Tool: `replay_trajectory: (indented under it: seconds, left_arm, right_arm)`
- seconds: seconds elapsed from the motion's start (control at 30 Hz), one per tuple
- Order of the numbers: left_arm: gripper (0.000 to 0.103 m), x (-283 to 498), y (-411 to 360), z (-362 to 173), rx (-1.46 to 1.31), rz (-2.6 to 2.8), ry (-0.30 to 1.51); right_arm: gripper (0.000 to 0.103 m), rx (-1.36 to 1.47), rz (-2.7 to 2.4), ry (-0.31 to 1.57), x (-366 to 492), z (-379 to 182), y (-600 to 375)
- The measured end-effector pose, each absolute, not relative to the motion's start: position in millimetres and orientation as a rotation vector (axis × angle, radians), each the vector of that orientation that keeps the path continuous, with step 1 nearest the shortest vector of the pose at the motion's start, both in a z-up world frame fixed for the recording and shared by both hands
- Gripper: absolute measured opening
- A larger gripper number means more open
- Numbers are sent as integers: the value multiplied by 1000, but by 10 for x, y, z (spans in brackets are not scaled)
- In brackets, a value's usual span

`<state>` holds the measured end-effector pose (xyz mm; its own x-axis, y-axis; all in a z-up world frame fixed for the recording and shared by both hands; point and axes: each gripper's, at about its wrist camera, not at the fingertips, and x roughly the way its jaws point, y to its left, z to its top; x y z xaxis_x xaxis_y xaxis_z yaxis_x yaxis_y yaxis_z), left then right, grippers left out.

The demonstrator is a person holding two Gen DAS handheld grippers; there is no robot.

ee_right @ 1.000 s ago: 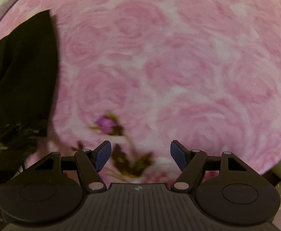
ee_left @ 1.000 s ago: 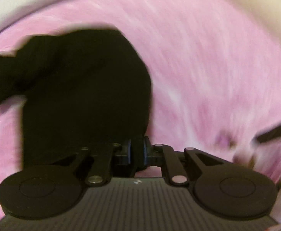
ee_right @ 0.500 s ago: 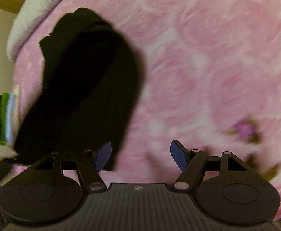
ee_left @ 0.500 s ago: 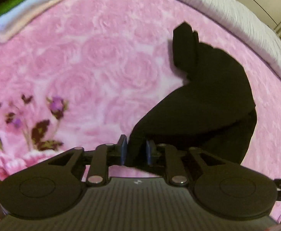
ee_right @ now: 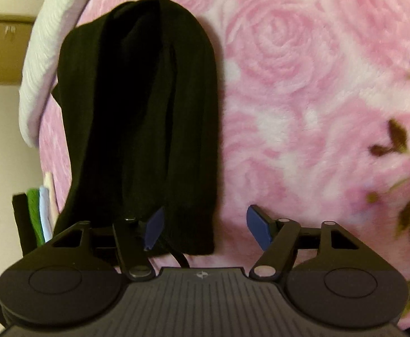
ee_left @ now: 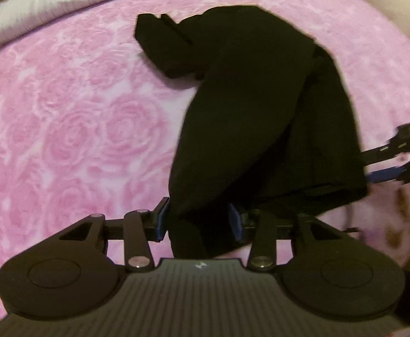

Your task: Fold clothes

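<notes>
Since half a second ago, the left claw (ee_left: 200, 223) has widened around the black garment (ee_left: 261, 118), whose near corner lies loose between its parted fingers. Right claw (ee_right: 205, 227) gapes open at the garment's near edge. Beyond, the garment sprawls across the pink blanket (ee_right: 303, 98).

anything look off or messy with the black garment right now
Yes: the black garment lies twisted and bunched on the pink blanket, one end folded askew at the far left, not flat. The left gripper straddles its near corner.
</notes>
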<state>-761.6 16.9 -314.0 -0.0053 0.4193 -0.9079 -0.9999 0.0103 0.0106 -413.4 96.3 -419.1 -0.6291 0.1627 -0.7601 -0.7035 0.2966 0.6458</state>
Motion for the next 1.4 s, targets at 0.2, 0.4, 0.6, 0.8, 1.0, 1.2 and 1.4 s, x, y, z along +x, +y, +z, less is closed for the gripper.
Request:
replay_trajectory:
  seconds: [0.2, 0.4, 0.6, 0.8, 1.0, 1.2, 1.4]
  left_arm:
    - [42, -7798, 108, -3106, -957, 1398, 761]
    - [32, -7914, 236, -3412, -972, 1418, 768]
    - [26, -8046, 99, -3237, -1021, 1454, 661]
    - [9, -8076, 71, -3153, -1125, 1408, 519]
    - [7, -7970, 16, -2694, -1202, 1365, 287]
    - [7, -7674, -31, -1696, -1134, 1366, -56]
    - [7, -6913, -164, -392, -864, 1399, -304]
  right_arm:
    - [66, -381, 1435, 1817, -4165, -4243, 847]
    - [60, -279, 1445, 1853, -4301, -4363, 830]
    - [52, -264, 1454, 1844, -4358, -4389, 866]
    - [17, -264, 1459, 1863, -4206, -4349, 846]
    - [15, -102, 1624, 1783, -3980, -3606, 992]
    - [15, 127, 1748, 1703, -3425, -2568, 1324]
    - [15, 349, 2027, 1616, -2723, -1288, 1893]
